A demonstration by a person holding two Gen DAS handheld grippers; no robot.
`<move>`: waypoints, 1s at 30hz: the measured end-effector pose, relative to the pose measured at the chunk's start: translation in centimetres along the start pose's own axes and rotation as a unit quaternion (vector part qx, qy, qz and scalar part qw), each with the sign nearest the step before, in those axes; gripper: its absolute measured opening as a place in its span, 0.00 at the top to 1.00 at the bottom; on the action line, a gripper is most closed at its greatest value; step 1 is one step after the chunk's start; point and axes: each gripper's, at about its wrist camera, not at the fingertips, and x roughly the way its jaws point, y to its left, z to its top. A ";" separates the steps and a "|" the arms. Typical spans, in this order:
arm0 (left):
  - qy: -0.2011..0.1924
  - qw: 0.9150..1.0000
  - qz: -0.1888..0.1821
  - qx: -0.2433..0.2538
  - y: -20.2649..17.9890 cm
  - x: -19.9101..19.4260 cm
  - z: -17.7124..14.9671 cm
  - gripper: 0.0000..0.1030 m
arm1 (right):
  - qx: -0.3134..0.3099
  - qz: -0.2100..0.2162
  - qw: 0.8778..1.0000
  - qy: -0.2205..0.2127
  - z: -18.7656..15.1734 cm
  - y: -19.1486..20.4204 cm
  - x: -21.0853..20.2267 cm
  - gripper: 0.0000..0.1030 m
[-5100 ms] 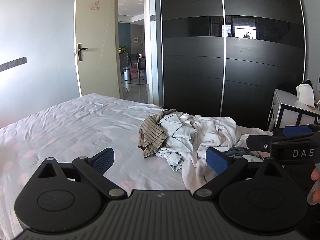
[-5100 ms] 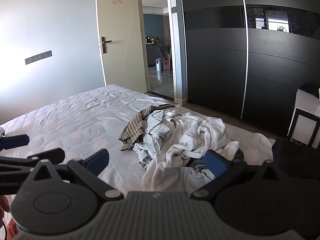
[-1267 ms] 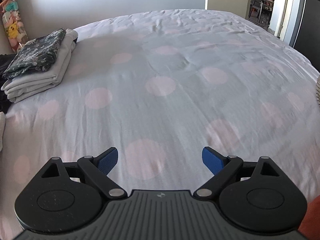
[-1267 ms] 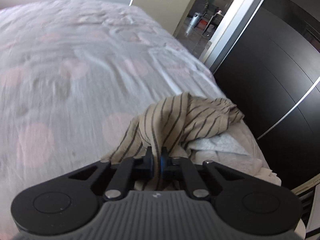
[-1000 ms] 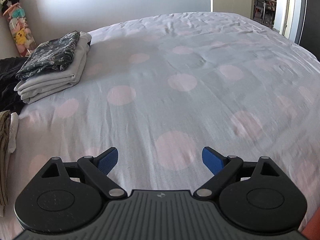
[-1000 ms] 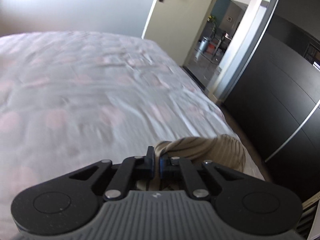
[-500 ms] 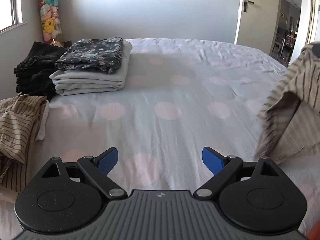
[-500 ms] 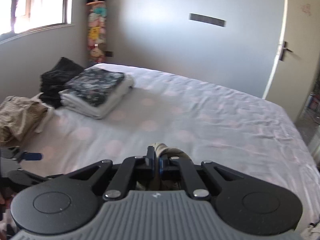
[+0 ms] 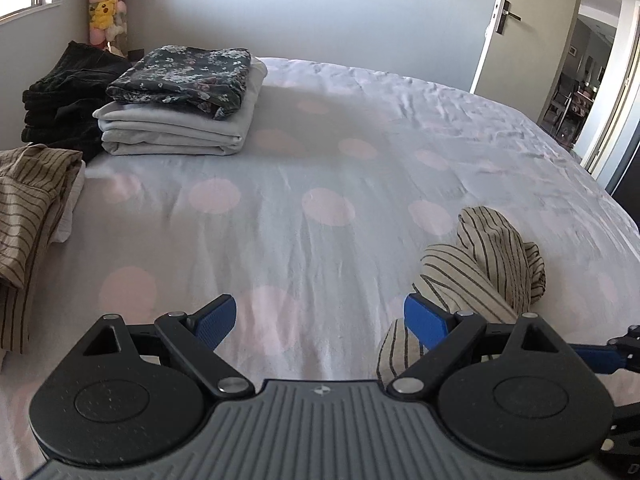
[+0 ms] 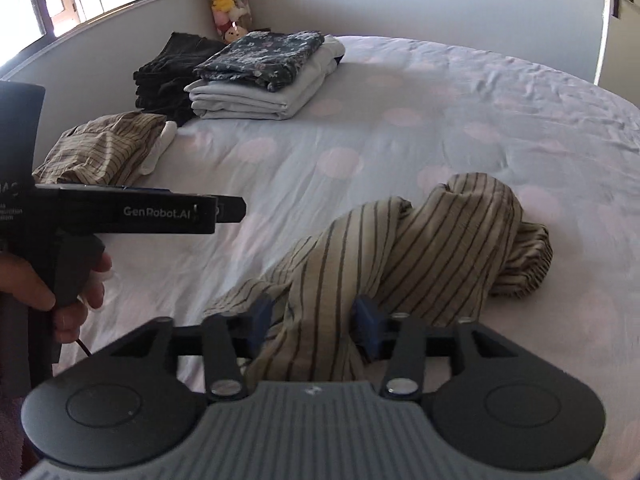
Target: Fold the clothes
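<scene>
Right gripper (image 10: 314,326) jaws opening, striped shirt (image 10: 420,248) still bunched between the pads and crumpled on the bed (image 9: 360,160) near its right edge. Left gripper (image 9: 320,322) wide open, empty, over bare sheet beside the shirt. Folded stack (image 9: 180,100), dark pile (image 9: 64,96) and another striped garment (image 9: 28,208) along the left edge.

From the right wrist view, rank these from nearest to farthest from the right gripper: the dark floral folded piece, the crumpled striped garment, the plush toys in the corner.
1. Crumpled striped garment: between the opening jaws of the right gripper, on the bed.
2. Dark floral folded piece: atop the pale folded stack, far left.
3. Plush toys: against the wall, in the far corner.
</scene>
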 end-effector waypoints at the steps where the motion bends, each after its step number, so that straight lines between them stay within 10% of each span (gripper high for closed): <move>1: 0.003 1.000 -0.002 0.004 -0.3 0.1 -0.1 0.00 | 0.008 -0.005 1.000 -0.008 -0.5 -0.6 -0.5 0.39; 13: 0.038 0.999 -0.001 0.038 -3.3 4.0 -2.2 0.00 | 0.092 -0.120 0.988 -0.033 -1.7 -8.3 2.9 0.27; 21: 0.070 0.997 0.001 0.034 -3.8 7.8 -3.5 0.11 | 0.133 -0.110 0.985 -0.012 -2.6 -11.1 8.5 0.27; 25: 0.088 0.996 -0.009 0.027 -3.7 9.0 -4.1 0.29 | 0.140 -0.093 0.986 0.000 -3.0 -11.6 10.2 0.39; 28: 0.091 0.995 -0.030 0.025 -3.8 8.9 -4.1 0.59 | 0.118 -0.077 0.990 -0.009 -2.9 -11.0 10.2 0.90; 30: 0.088 0.995 -0.043 0.023 -4.0 8.4 -3.9 0.74 | 0.119 -0.071 0.990 -0.017 -3.0 -10.8 9.9 0.92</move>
